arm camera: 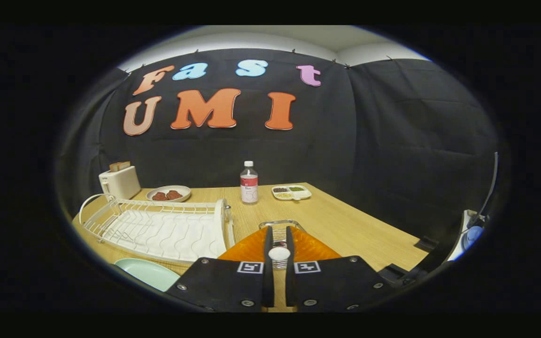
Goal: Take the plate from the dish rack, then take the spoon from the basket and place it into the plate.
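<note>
Gripper view looked along the fingers over a wooden table (345, 220). Gripper (279, 244) had its fingers close together, clamped on the white end of a spoon (279, 254), which stood between them with a metal part showing just above and below the white end. Just ahead of the fingers sat a wire basket (281, 224), its rim visible past the fingertips; what else it held could not be told. Orange surfaces showed on either side of the fingers. White dish rack (158, 225) stood toward the table's left edge, its slots holding no dishes, a white drip tray under the wires. Pale green plate (146, 273) lay on the table at the near edge, just in front of the rack and left of the gripper, nothing in it. At the far left corner stood a white toaster (119, 182) with bread in its slot. Beside it a white bowl (168, 193) held reddish-brown pieces. Clear bottle (249, 183) with a white cap stood upright at the far edge, middle. Right of it a divided tray (291, 192) held dark, yellowish and green bits in separate compartments. Right half of the table was bare wood up to the right edge.
</note>
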